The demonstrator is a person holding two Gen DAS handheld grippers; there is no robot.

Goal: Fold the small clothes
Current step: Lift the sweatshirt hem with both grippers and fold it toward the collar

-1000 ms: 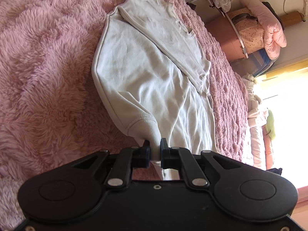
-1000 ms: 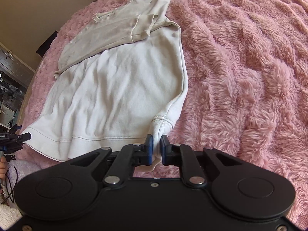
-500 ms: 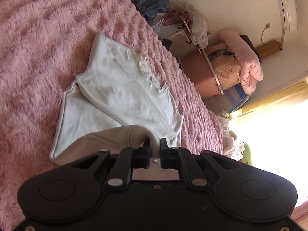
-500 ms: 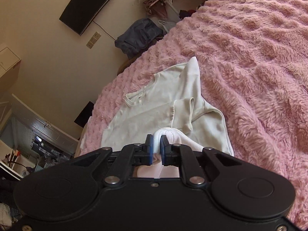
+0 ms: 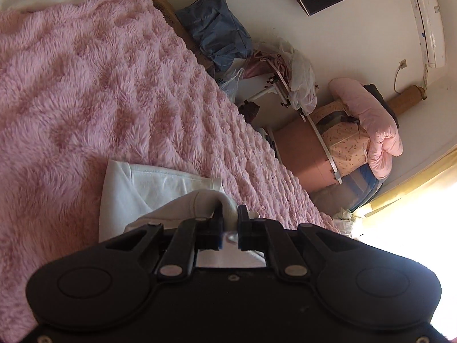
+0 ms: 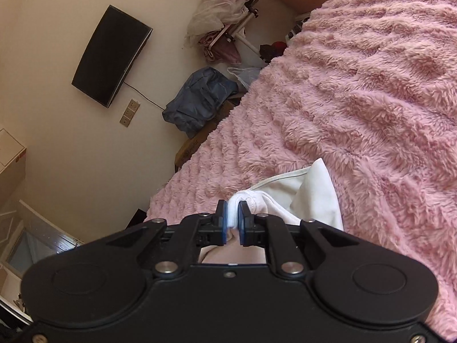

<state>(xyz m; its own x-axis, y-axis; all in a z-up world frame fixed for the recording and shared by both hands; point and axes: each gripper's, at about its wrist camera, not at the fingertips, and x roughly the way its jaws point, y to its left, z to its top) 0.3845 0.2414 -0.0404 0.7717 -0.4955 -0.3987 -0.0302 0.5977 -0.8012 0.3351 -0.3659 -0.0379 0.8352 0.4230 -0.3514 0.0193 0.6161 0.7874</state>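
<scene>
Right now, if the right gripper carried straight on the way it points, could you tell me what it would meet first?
The right gripper is shut on a bunched edge of the white shirt. Straight ahead lies the rest of that shirt, then the pink blanket. Depth is unclear, but the way looks free of anything hard.

Lived-in home bedroom: bed covered by a fluffy pink blanket (image 5: 120,91), black flat TV (image 6: 110,54) wall-mounted above a wall socket plate (image 6: 130,112), split air-con unit (image 5: 430,27) high on the wall. Clutter along the wall confirms it: blue bag (image 5: 220,40) on a cardboard box, rolled pink quilt (image 5: 371,125) stacked on patterned bedding, plastic bags on a white rack (image 6: 242,33). Bright window with yellow curtain edge (image 5: 411,191) at one side.
</scene>
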